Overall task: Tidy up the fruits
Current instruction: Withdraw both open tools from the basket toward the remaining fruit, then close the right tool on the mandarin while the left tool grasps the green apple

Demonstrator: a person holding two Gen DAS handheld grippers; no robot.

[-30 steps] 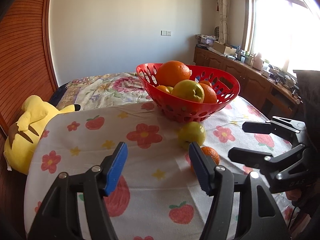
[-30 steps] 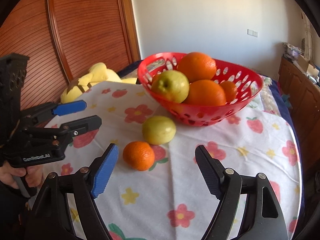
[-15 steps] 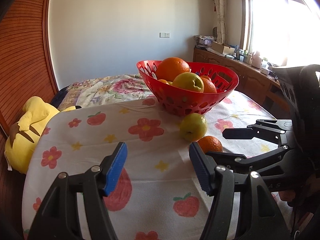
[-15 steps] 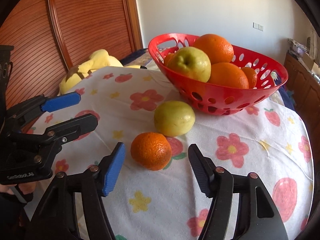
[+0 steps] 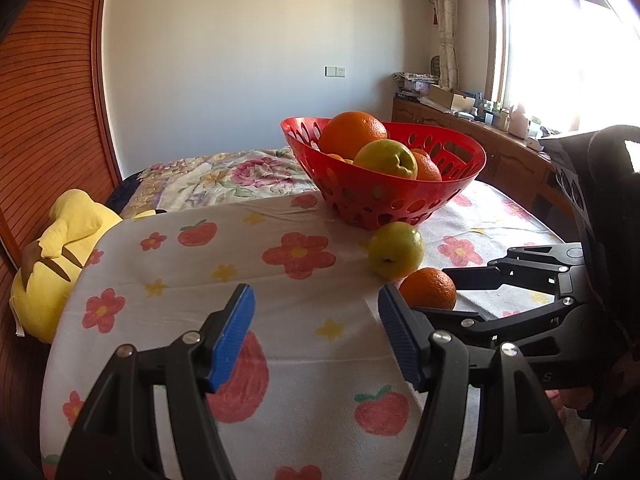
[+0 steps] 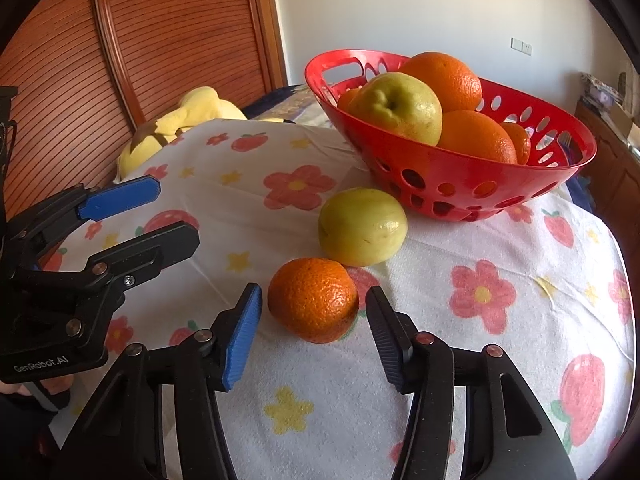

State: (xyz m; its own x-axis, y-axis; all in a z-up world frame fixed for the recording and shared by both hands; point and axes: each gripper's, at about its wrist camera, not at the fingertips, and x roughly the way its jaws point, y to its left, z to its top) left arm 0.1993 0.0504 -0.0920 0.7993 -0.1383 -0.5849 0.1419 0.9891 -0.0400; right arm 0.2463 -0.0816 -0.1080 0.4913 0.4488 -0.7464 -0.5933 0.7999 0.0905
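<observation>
A small orange (image 6: 313, 299) lies on the flowered tablecloth, touching a green apple (image 6: 362, 226) behind it. My right gripper (image 6: 314, 332) is open, its pads on either side of the orange's near half, not touching it. A red basket (image 6: 460, 184) behind holds oranges and a green apple. My left gripper (image 5: 316, 332) is open and empty over the cloth, left of the fruit. In the left wrist view the orange (image 5: 427, 289), the apple (image 5: 396, 249), the basket (image 5: 384, 196) and the right gripper (image 5: 466, 290) also show.
A yellow plush toy (image 5: 52, 256) lies off the table's left edge, by a wooden slatted wall. A bed with a floral quilt (image 5: 224, 180) is behind the table. A wooden cabinet (image 5: 480, 140) with clutter runs under the window at right.
My right gripper has moved forward and down until its open fingers flank the small orange. My left gripper has dropped lower and drawn back a little.
</observation>
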